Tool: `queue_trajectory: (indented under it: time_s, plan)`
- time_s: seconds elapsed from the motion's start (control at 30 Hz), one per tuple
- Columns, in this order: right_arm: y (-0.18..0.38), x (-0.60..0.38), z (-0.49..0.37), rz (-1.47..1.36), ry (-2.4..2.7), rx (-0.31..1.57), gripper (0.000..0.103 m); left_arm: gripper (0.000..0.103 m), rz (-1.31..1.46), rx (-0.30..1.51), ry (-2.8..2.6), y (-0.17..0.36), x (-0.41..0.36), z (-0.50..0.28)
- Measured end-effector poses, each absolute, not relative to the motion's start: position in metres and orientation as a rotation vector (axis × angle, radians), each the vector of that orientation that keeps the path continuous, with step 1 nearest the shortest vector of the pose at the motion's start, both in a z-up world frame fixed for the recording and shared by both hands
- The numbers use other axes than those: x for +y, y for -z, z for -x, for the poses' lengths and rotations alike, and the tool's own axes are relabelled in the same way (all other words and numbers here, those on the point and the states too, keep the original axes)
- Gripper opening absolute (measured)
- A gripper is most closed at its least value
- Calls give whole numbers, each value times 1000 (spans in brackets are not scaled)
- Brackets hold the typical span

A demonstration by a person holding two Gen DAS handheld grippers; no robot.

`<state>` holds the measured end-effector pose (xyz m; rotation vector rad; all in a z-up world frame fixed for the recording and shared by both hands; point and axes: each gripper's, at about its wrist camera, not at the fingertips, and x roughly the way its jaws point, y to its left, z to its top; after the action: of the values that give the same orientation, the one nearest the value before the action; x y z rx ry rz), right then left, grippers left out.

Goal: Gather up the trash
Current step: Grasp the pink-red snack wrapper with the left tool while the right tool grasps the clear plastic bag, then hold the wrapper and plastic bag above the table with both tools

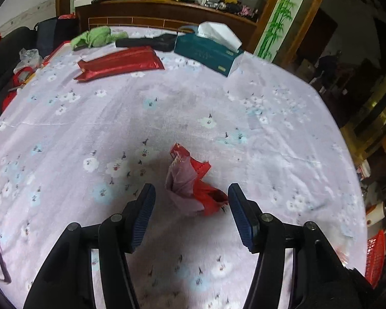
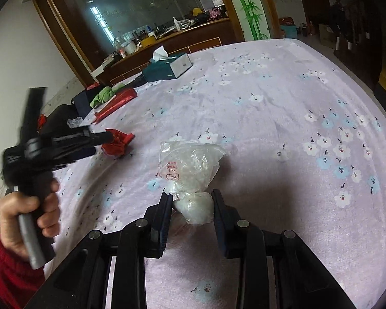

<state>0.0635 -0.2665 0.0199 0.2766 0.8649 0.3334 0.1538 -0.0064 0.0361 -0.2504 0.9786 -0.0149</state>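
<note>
Toward the bed's [image 1: 193,97] near edge, the left gripper [image 1: 191,200] gapes wide around a red wrapper [image 1: 193,180] to grab it, while the right gripper [image 2: 191,202], half closed, pinches a clear bag [image 2: 193,170].

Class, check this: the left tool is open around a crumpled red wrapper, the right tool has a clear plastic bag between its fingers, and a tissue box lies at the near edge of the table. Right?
One error: the tissue box lies at the far edge of the table, seen in the left wrist view. The left tool, red wrapper, right tool and clear plastic bag are as stated.

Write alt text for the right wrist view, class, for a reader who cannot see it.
The right gripper has its fingers around a crumpled clear plastic bag on a floral tablecloth. At left, a hand holds the left gripper at a red wrapper.
</note>
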Motion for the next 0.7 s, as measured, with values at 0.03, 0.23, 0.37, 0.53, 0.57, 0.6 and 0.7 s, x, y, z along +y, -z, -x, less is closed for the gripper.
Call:
queue_trajectory:
  time_s: [0.03,0.23,0.37,0.53,0.57,0.6,0.7]
  plan:
    - [-20,-267,-63,-277,-335,863,32,43,256,988,22,-32,-7,-156]
    - [-22,-270,-59,-274,-331,851,32,33,235,947,45,-34,-14,-139]
    - [-25,-268,-58,-239,-308,828,32,33,234,884,70,-51,-16,-109]
    - [-30,-267,-52,-209,-274,821,32,33,200,809,116,-70,-31,-54]
    - [-33,-267,-48,-207,-277,817,32,33,182,795,125,-72,-36,-42]
    - [-37,-267,-43,-203,-276,811,32,33,169,781,130,-73,-40,-31]
    - [-45,-269,-27,-194,-280,812,32,33,130,750,151,-77,-52,-6]
